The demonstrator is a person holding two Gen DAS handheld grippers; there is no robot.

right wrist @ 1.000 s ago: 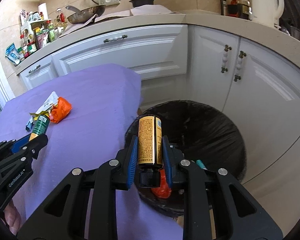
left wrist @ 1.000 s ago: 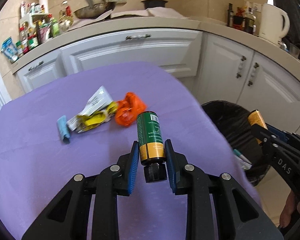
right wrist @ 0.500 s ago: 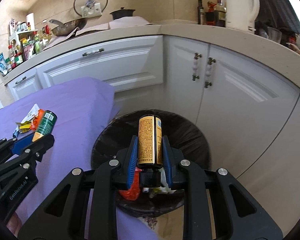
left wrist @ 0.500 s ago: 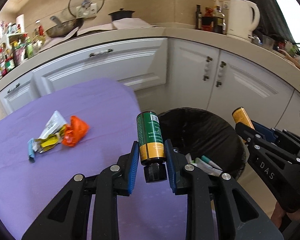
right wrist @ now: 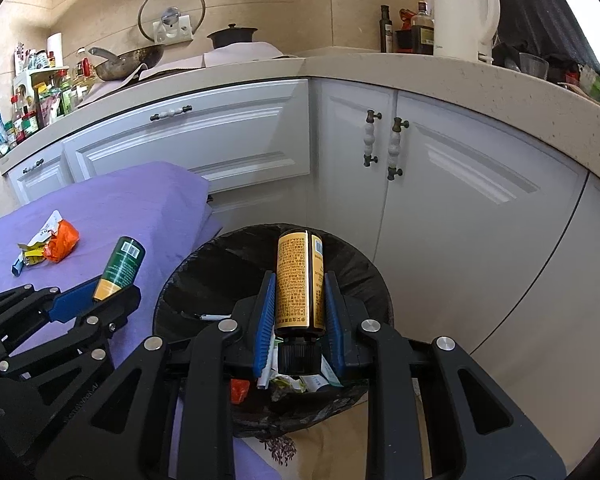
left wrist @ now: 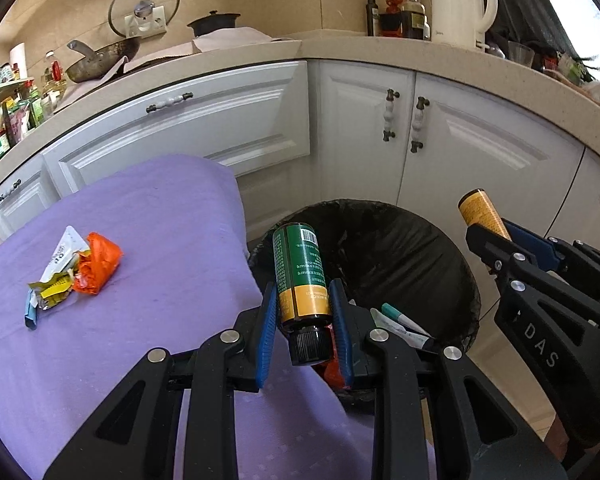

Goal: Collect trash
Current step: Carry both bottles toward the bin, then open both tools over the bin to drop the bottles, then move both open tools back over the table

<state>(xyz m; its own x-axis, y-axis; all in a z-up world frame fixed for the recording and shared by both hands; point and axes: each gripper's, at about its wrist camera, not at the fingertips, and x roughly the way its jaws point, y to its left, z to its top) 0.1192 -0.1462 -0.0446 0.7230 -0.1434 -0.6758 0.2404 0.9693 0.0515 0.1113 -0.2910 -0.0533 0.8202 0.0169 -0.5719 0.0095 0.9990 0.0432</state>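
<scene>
Bottles ride clamped in both grippers over the black-lined bin: green bottle in the left gripper, yellow bottle in the right gripper. Undropped; wrappers remain at left on the purple tablecloth.

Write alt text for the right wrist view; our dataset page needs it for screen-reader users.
The right gripper holds a yellow bottle over a black-lined trash bin that already has litter in it. At left, the left gripper holds a green bottle above a purple table where wrappers lie; white kitchen cabinets stand behind.
</scene>
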